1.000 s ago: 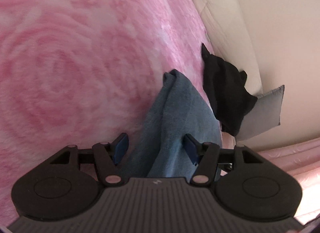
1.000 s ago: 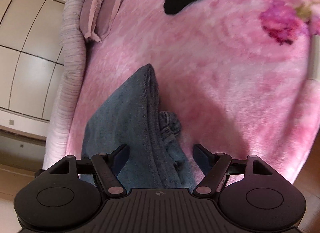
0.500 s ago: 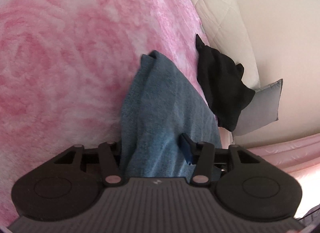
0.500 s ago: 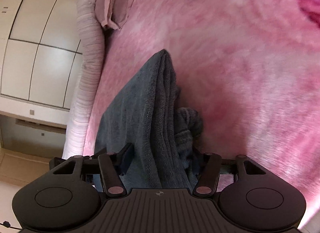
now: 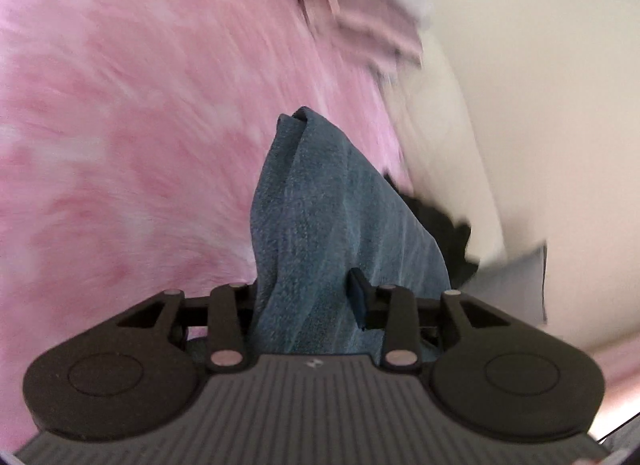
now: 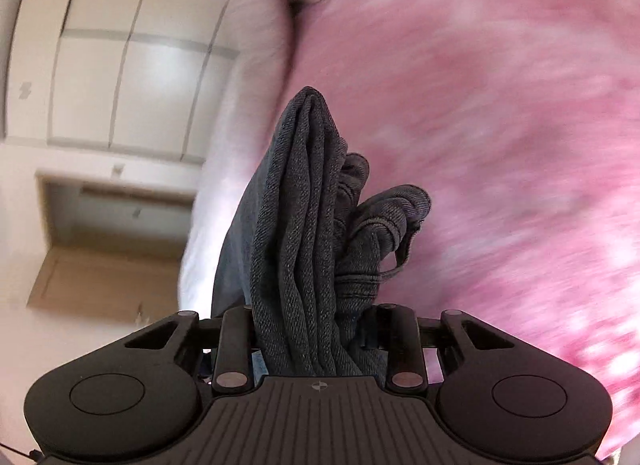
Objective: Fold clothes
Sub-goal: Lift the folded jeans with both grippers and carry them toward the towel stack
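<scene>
**Both grippers clamped on the blue denim garment above the pink blanket**

On our left side, the left gripper has its fingers closed in on a bunched fold of the blue denim garment; the cloth fills the gap between them and rises in a peak ahead of the camera. The pink blanket spreads out to the left of it, and a black garment shows just past the denim's right edge, near a pale grey cushion.

On our right side, the right gripper is likewise pinched tight on the same garment, here several layers thick, with a seamed, crumpled bit (a waistband or hem, we think) bulging out to the right. A white wardrobe stands to the left, the blanket to the right.

We judge that we are mid-fold, carrying a gathered edge with both hands. The next move calls for keeping the two grips level and the cloth taut between them, then laying the edge down squarely on the blanket so the layers line up.

Much is hidden. Neither view shows the rest of the garment below the grippers, so we cannot tell how many folds it already has or whether it hangs free. Both backgrounds are smeared by motion, and the fingertips themselves are buried in cloth.
</scene>
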`<action>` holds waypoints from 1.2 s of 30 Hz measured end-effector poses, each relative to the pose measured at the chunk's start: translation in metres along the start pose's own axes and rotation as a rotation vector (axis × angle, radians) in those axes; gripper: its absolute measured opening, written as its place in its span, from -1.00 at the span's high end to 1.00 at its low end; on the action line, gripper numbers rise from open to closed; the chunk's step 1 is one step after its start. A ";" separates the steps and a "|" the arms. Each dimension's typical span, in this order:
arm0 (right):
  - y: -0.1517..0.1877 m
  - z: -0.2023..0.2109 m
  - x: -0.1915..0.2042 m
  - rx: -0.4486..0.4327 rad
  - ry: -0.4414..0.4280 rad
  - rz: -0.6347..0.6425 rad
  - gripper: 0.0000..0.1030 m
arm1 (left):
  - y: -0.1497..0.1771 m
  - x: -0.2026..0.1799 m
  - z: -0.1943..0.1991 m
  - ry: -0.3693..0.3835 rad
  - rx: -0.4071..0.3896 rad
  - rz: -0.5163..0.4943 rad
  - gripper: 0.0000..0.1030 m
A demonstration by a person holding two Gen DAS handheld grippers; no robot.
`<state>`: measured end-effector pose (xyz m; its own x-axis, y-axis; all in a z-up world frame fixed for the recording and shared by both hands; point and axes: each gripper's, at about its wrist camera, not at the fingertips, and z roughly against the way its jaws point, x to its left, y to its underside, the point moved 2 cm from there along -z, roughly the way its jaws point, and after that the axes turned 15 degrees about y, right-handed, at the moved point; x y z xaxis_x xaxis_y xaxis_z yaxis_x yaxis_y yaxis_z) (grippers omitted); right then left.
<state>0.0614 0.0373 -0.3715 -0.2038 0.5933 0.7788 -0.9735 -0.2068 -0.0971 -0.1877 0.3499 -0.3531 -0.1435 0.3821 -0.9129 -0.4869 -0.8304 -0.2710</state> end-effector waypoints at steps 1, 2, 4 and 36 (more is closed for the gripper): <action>0.002 -0.005 0.019 0.033 -0.017 0.027 0.40 | 0.003 -0.009 0.023 -0.020 -0.043 0.001 0.38; 0.005 -0.010 0.038 0.066 -0.034 0.055 0.40 | 0.006 -0.017 0.049 -0.037 -0.088 0.002 0.38; 0.013 -0.020 0.076 0.133 -0.071 0.111 0.40 | 0.015 -0.031 0.101 -0.067 -0.181 0.006 0.38; 0.467 -0.425 0.630 0.536 -0.215 0.358 0.38 | -0.070 0.117 0.874 -0.280 -0.611 0.020 0.38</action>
<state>-0.5652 0.6451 -0.1891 -0.4253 0.2600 0.8669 -0.6524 -0.7520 -0.0945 -0.9236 0.8072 -0.1745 -0.4055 0.3870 -0.8281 0.0811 -0.8872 -0.4543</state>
